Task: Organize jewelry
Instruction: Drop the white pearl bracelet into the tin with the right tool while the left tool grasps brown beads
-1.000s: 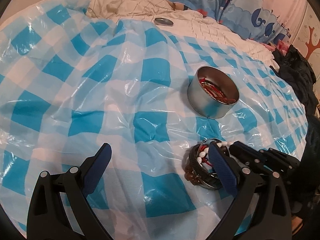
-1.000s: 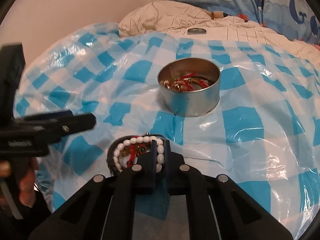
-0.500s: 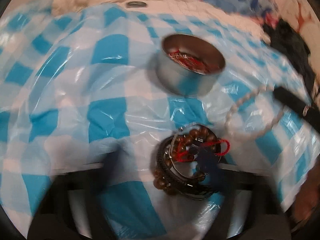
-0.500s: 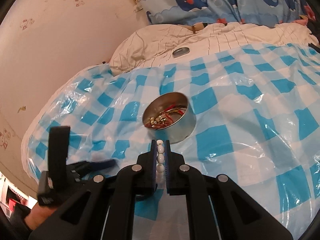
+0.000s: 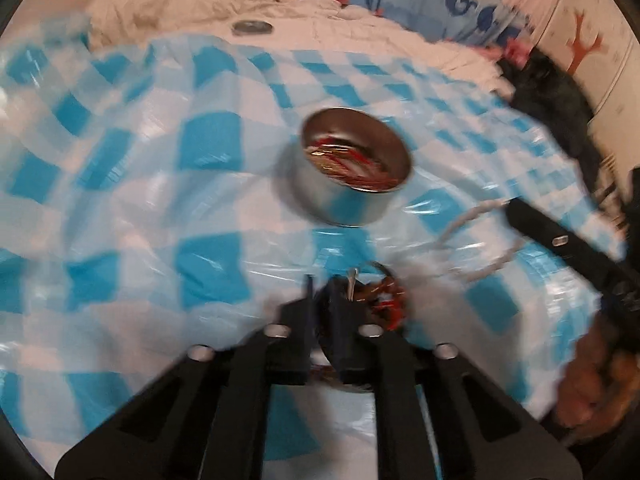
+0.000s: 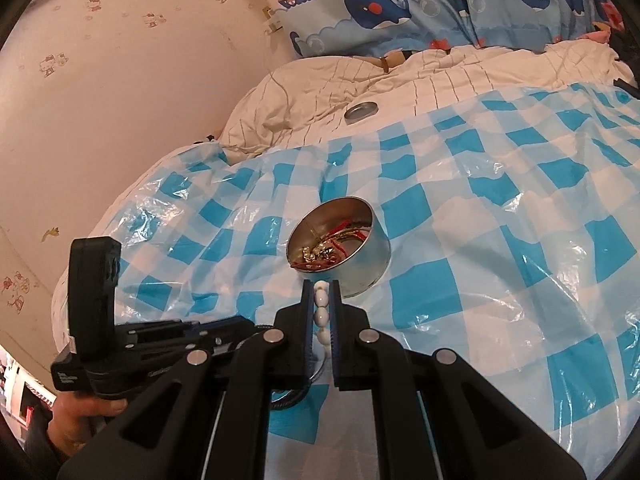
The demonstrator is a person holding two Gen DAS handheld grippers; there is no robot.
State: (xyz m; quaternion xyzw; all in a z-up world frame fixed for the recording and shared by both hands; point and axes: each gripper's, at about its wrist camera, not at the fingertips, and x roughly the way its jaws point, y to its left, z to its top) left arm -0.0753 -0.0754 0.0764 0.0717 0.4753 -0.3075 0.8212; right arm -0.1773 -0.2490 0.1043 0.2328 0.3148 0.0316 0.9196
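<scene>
Right hand-held gripper (image 6: 321, 294): we see its jaws pinched on a white bead bracelet (image 6: 321, 312), the beads stacked between the pads.
Left hand-held gripper (image 5: 323, 304): jaws nearly together over a heap of bracelets (image 5: 380, 300); blur keeps us from telling whether it grips any.
Bracelet loop: from the left wrist view it hangs off the right hand-held gripper's tip, clear of the sheet.
Round metal tin (image 6: 339, 246): just ahead of both hand-held grippers, open, holding red cords and gold pieces.
Checked plastic sheet (image 6: 500, 216): spread beneath us on the bed.
Tin lid (image 6: 361, 111): far beyond, on the cream quilt (image 6: 400, 80).
</scene>
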